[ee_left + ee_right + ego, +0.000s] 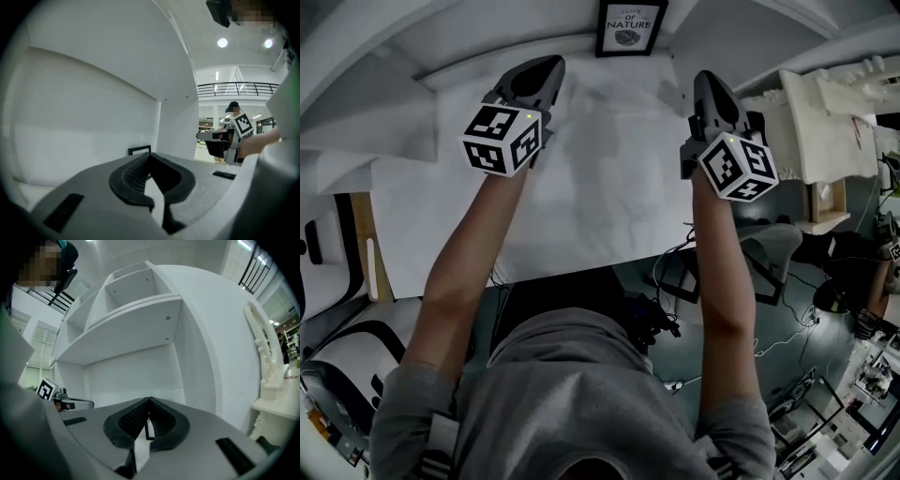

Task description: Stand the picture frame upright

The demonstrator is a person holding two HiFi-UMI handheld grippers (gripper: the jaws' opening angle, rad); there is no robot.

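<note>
The black picture frame (630, 26) with a white print stands at the back middle of the white shelf surface (600, 187), its face toward me. In the left gripper view only its top edge (139, 150) shows above the gripper body. My left gripper (551, 64) hovers to the frame's front left, jaws shut with nothing between them. My right gripper (705, 77) hovers to its front right, also shut and empty. Neither touches the frame. In their own views the left gripper (150, 154) and right gripper (149, 399) show their tips pressed together.
A white shelf unit with curved side walls (140, 310) encloses the surface. An ornate white piece of furniture (825, 112) stands to the right. Cables and a dark chair (769, 253) lie on the floor below the front edge.
</note>
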